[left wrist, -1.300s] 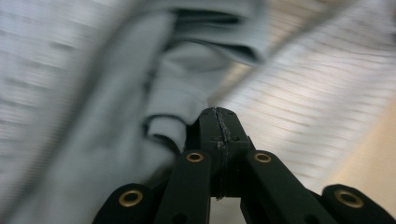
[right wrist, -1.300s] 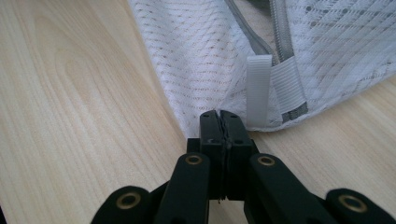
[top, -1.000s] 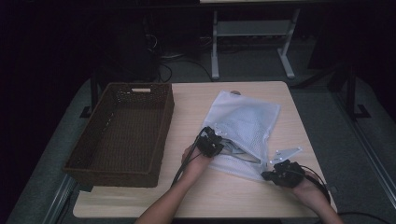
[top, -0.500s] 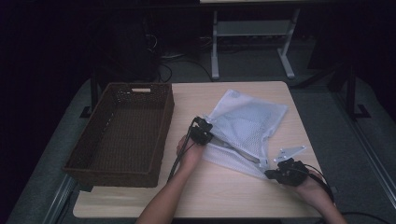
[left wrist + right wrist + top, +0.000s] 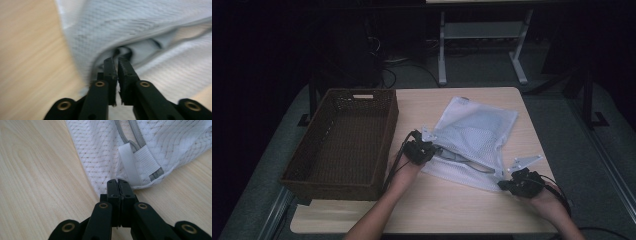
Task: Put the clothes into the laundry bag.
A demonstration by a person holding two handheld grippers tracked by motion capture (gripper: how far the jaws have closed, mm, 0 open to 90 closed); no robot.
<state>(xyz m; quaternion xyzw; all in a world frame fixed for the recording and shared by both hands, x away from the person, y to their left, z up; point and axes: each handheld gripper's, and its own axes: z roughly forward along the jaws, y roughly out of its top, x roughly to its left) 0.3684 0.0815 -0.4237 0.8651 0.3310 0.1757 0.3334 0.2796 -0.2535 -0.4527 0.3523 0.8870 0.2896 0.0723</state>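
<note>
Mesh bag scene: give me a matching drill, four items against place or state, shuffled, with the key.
Items:
1. mesh bag
2. wicker basket
3. left gripper
4. right gripper

Place or state:
A. jaws pinched on the bag corner by the white strap
B. dark brown, at the table's left side
C. white, lying at mid-table
D. jaws a slit apart at the bag's opening, just been opening

Pairs: 1-C, 2-B, 3-D, 4-A

White mesh-cloth bag point(image 5: 474, 137), matt pale-wood table point(image 5: 447, 207), dark woven wicker basket point(image 5: 343, 177)
</note>
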